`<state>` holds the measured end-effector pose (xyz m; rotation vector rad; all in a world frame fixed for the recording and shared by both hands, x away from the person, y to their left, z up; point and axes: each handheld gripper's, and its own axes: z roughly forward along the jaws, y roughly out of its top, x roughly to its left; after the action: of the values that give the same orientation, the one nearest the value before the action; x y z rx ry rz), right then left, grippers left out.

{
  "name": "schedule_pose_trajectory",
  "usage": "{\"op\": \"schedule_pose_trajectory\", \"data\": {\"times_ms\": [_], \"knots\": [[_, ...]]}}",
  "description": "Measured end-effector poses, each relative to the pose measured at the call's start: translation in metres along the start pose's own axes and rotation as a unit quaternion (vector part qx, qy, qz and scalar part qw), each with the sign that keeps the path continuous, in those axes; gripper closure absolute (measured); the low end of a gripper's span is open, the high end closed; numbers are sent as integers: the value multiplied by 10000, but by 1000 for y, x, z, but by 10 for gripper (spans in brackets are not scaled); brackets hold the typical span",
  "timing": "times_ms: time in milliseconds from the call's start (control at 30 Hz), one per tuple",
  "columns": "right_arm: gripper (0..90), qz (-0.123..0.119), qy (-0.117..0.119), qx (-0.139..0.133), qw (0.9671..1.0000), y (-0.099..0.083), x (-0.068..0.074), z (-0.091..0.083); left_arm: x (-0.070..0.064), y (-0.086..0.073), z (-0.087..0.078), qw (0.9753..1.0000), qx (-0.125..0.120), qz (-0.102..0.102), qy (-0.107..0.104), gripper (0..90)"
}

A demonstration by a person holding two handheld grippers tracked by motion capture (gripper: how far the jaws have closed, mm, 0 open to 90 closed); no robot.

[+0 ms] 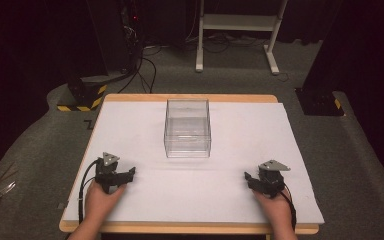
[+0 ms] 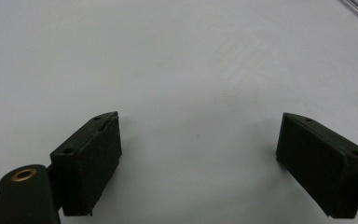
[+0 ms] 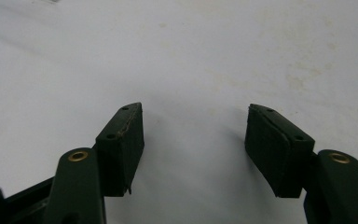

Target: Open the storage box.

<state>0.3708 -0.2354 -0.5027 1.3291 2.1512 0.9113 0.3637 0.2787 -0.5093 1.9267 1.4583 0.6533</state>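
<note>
1. The left gripper (image 1: 128, 174) rests on the white sheet (image 1: 190, 190) near the front left, its jaws spread wide with nothing between them.
2. The right gripper (image 1: 249, 178) rests near the front right, jaws also wide and empty.
3. The clear plastic box (image 1: 188, 128) stands upright at the middle of the table, well apart from both grippers.

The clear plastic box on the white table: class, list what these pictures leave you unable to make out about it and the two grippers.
- Clear plastic box, high view: see-through walls and glare; whether anything lies inside, or a lid is on, cannot be told.
- Box, left gripper view: cut off by the top right edge; a few thin lines remain.
- Left gripper and right gripper, high view: jaws too small to judge.
</note>
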Motion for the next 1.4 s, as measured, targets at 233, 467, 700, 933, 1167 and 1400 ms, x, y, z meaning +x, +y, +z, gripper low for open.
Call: {"op": "schedule_pose_trajectory", "data": {"times_ms": [233, 467, 700, 933, 1167, 1400], "knots": [[374, -26, -12, -14, 10000, 0, 0, 0, 0, 0, 0, 10000, 3, -16, -6, 143], [374, 2, 2, -3, 10000, 0, 0, 0, 0, 0, 0, 10000, 2, -8, -3, 142], [374, -8, -8, -2, 10000, 0, 0, 0, 0, 0, 0, 10000, -3, -11, 1, 142], [400, -61, 14, -350, 9994, 4, 3, -11, 0, 0, 0, 10000, -3, -15, -1, 142], [411, -138, 51, -512, 9986, 9, 9, -15, 0, 0, 0, 10000, -5, -13, 0, 142], [412, -202, 150, -537, 9982, 13, 16, -13, 0, 0, 0, 10000, -5, -14, -1, 142]]}}
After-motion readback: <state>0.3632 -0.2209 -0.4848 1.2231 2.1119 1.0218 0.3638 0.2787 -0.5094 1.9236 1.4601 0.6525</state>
